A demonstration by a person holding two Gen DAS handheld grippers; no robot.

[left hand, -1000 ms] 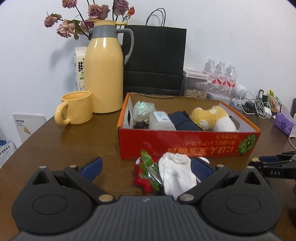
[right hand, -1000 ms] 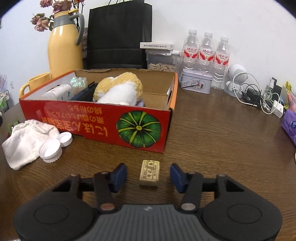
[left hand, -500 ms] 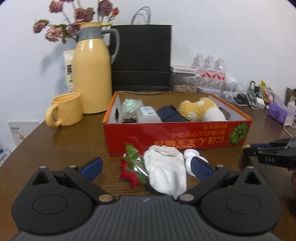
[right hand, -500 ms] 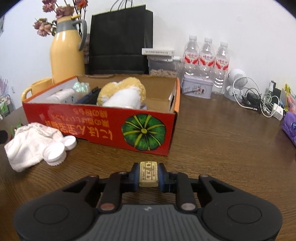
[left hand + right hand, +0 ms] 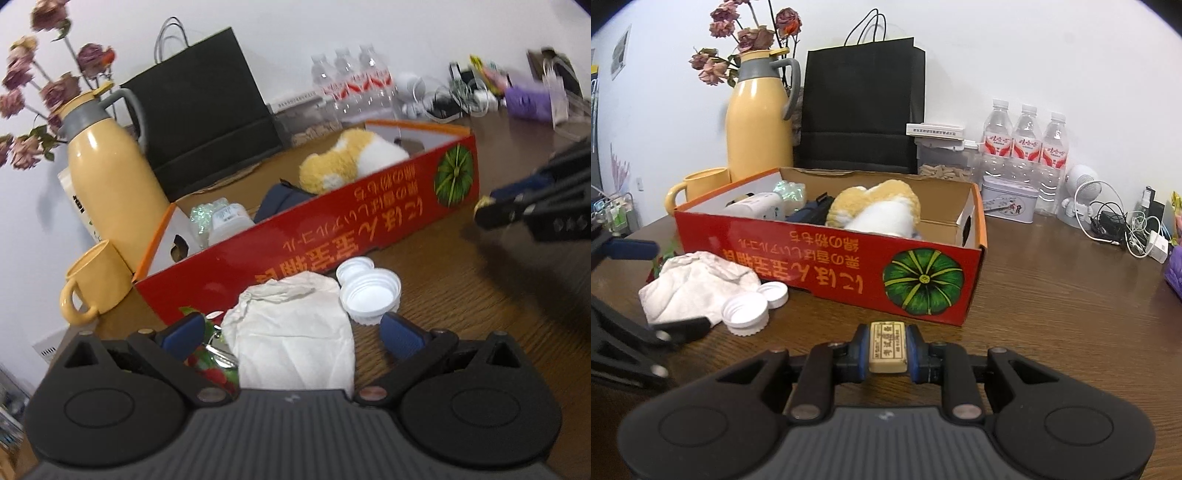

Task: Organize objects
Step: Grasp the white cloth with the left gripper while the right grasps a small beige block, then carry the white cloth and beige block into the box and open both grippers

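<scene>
The right tongs (image 5: pixel 887 350) are clamping a small cream block with printed characters (image 5: pixel 887 347) between their blue pads, holding it just above the brown counter (image 5: pixel 1052 314), right in front of the red cardboard box (image 5: pixel 827 258) with the green pumpkin picture on its corner. The left tongs (image 5: pixel 291 328) are sitting wide apart and gripping nothing; a crumpled white cloth (image 5: pixel 295 343) is lying between the fingers without the pads pressing on it. A red and green wrapped thing (image 5: pixel 210 365) is peeking out under the cloth on the left side, and two white bottle caps (image 5: pixel 369 291) are lying open side up, touching the cloth's right edge. The box is holding a yellow and white plush toy (image 5: pixel 875 210), a dark blue item (image 5: pixel 809 214) and a white bottle (image 5: pixel 753 205). Behind it, a yellow thermos jug (image 5: pixel 759 118), a yellow mug (image 5: pixel 698 186), a black paper bag (image 5: pixel 860 110) and three water bottles (image 5: pixel 1025 144) are standing along the wall.
</scene>
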